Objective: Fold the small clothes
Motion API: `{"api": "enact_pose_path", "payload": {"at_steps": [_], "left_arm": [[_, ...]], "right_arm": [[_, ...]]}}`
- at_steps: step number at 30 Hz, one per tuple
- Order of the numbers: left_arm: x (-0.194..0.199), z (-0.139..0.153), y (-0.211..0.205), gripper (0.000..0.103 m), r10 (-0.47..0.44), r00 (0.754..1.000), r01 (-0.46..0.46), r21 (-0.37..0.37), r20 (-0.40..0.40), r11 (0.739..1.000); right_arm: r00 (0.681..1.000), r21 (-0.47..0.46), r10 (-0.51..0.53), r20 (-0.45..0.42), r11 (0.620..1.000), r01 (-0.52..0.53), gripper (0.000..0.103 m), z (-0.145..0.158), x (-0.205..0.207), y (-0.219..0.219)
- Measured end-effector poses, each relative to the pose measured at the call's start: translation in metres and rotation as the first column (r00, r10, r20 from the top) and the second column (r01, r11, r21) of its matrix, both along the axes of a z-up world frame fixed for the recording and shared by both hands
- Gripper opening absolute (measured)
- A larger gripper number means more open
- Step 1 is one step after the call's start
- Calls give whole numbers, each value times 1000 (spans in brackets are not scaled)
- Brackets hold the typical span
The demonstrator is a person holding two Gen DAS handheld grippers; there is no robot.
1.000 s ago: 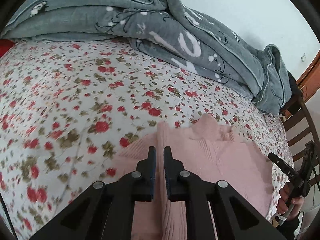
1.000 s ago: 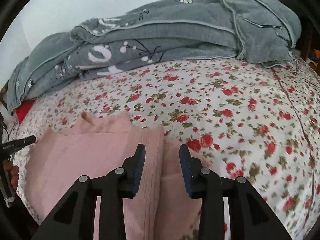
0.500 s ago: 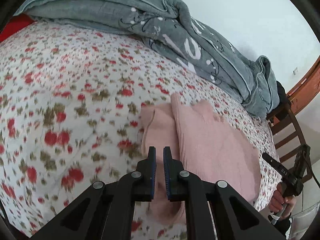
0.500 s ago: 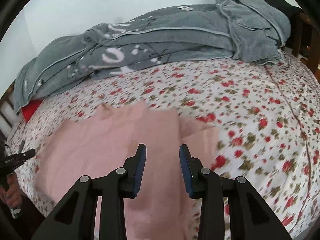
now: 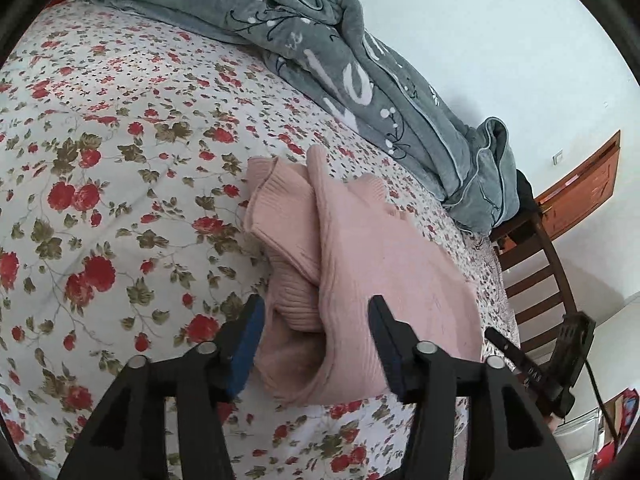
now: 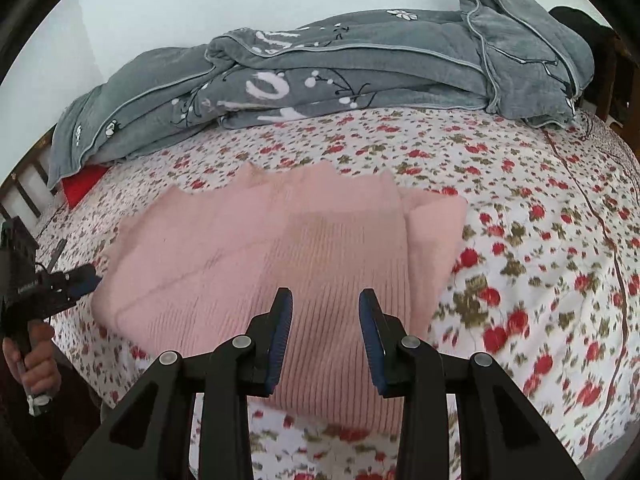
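The sweater point(image 6: 256, 248) lies on the bed point(image 6: 520, 208), near its front edge. Behind it, the blanket point(image 6: 360, 72) sits heaped along the wall side. A chair point(image 5: 532, 276) stands beside the bed.

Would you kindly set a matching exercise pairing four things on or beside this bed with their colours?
Things:
1. sweater
2. blanket
3. sheet
4. chair

Colours:
A. dark brown
B. white with red flowers
C. pink
D. grey

Pairs: 1-C, 2-D, 3-B, 4-A
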State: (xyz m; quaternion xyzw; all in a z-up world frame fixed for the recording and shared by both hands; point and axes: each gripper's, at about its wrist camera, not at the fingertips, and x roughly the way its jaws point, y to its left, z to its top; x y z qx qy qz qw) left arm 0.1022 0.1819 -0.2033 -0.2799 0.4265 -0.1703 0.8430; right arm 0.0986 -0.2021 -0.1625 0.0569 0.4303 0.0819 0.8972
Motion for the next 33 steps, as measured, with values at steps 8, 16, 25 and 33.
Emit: {"api": "enact_pose_path", "payload": {"at_steps": [8,16,25,33], "left_arm": [[21,-20,-10,59,-58,996,57,-24,-68,998],[37,-33,-12,54,-45,995,40,-66,-85,997],[34,-27,-12,23,-23,994,16,-59,-110,998],[31,4,-25,19,-29,996,24,-59,-89,998]], "right_arm": [[999,-30,10,40,1000,-9,35,-7,-20,21],[995,-48,41,95,998,-37,35,-15,-21,65],[994,-70,39,102,997,-32,37,-45,-12,95],[992,-132,37,118,991,-21,39,-64,-15,104]]}}
